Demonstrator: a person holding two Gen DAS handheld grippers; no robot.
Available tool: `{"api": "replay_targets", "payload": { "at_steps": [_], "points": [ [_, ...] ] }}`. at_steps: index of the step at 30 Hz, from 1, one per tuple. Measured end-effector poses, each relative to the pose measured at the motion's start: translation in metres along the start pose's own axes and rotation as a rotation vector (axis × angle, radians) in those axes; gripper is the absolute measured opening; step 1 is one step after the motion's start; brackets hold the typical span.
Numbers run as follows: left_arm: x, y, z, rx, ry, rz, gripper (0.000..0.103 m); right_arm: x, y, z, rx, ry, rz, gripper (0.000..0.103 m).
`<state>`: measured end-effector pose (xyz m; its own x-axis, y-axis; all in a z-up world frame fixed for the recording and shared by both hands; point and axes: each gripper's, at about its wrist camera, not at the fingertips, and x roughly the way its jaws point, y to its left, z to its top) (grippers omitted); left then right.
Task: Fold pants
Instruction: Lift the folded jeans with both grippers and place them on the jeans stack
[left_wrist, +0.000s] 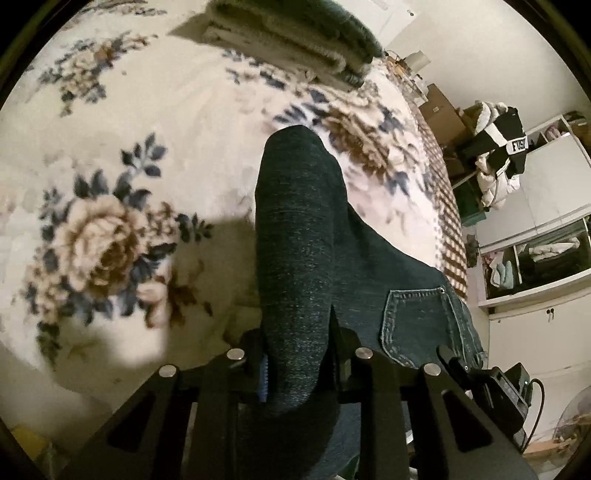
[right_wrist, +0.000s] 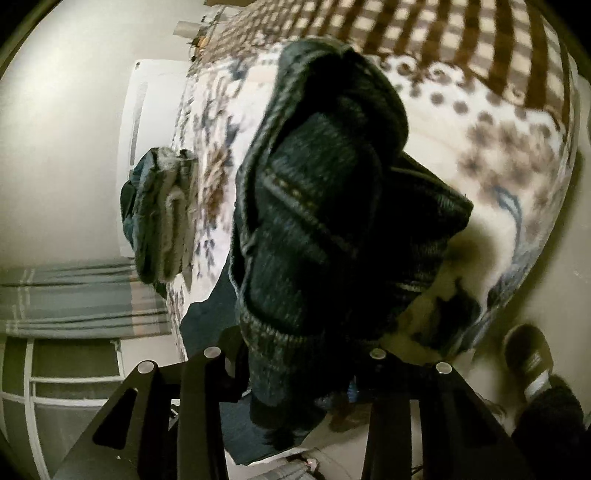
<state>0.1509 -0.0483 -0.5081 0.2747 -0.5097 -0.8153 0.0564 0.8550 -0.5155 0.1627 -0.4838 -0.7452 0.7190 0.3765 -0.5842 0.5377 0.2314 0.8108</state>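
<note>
Dark blue denim pants (left_wrist: 299, 266) hang over a floral blanket (left_wrist: 110, 192) on a bed. My left gripper (left_wrist: 297, 363) is shut on a fold of the pants, with a back pocket (left_wrist: 417, 317) showing to its right. My right gripper (right_wrist: 306, 365) is shut on a bunched part of the same pants (right_wrist: 325, 206), where seams and hems are crumpled together above the blanket (right_wrist: 498, 155). The fingertips of both grippers are hidden by the cloth.
A stack of folded clothes (left_wrist: 295, 40) lies at the far side of the bed, also in the right wrist view (right_wrist: 159, 218). White shelves with clothes (left_wrist: 535, 221) stand to the right. A slippered foot (right_wrist: 532, 365) is on the floor beside the bed.
</note>
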Motion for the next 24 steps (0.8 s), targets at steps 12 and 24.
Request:
{"api": "replay_targets", "payload": {
  "at_steps": [12,24],
  "points": [
    [-0.084,-0.054,0.087,0.022,-0.114,0.003,0.02,-0.028,0.111,0.014,-0.102,0.003,0.101,0.04],
    [-0.106,-0.063,0.295,0.038,-0.191,-0.049,0.02,0.058,0.311,0.067,-0.194,-0.102,0.18,0.039]
  ]
}}
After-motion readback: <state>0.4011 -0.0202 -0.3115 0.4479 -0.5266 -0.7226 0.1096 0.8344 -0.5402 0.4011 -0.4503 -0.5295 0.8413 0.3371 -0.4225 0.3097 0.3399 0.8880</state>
